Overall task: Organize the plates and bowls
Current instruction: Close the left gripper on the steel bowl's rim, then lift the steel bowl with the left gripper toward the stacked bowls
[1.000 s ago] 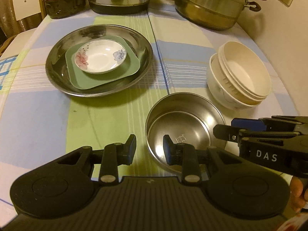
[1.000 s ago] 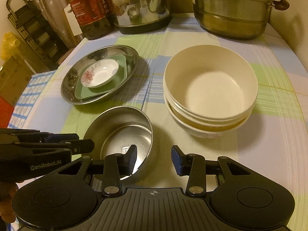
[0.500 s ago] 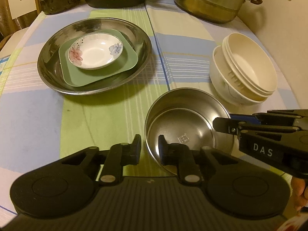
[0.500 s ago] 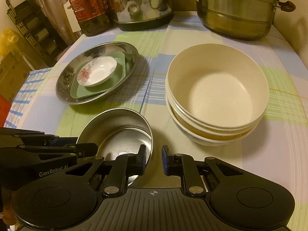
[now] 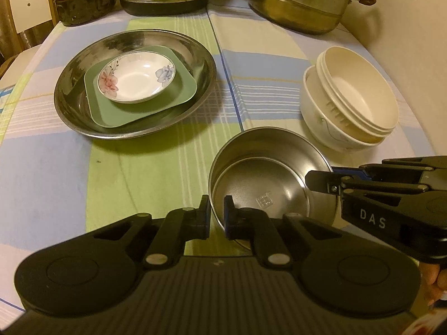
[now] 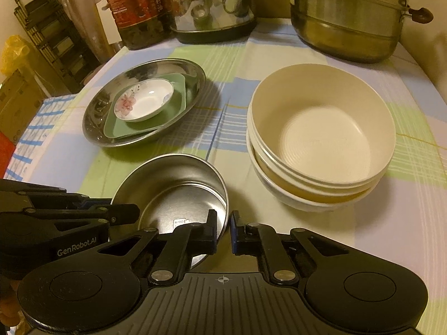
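Observation:
A steel bowl sits on the checked tablecloth near me. My left gripper is shut on its near-left rim, one finger inside and one outside. My right gripper is closing on the opposite rim, and its pads pinch the thin wall. Each gripper appears in the other's view: the right gripper, the left gripper. A stack of cream bowls stands to the right. Further back, a large steel plate holds a green square plate and a flowered dish.
A big steel steamer pot, a kettle and a dark oil bottle line the back of the table. A wall runs close on the right. The table drops off at the left, beside a black rack.
Both grippers' jaws have drawn together from wide apart onto the steel bowl's rim. Both views have shifted slightly closer to the bowl. The dishes have not moved.

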Tool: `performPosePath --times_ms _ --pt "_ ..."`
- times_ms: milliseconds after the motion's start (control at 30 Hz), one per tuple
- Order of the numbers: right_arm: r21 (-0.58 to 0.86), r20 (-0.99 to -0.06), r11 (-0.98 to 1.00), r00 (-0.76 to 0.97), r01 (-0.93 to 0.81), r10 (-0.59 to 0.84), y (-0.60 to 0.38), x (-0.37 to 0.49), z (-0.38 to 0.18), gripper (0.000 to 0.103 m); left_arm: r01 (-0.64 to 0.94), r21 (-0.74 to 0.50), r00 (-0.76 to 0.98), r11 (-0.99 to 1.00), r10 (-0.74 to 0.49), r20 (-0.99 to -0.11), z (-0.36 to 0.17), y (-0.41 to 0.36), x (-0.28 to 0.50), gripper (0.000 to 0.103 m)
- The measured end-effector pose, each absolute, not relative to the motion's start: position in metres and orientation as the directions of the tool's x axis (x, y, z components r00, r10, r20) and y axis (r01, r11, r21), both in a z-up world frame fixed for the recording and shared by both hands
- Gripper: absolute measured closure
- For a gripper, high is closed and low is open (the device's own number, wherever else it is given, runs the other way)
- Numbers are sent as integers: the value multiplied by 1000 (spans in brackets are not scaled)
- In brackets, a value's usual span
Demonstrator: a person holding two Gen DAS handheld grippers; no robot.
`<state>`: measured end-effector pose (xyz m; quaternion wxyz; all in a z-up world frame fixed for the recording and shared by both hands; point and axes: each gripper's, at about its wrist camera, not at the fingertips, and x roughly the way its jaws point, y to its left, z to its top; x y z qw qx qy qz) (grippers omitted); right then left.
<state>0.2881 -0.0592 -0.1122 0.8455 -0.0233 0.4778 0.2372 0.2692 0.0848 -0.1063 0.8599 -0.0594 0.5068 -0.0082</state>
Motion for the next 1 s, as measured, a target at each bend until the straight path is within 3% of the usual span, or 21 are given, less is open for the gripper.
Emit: performPosePath --times_ms 1000 --pt "275 -765 868 452 -414 458 -85 255 -56 96 -28 -117 580 993 -79 -810 -41 71 231 97"
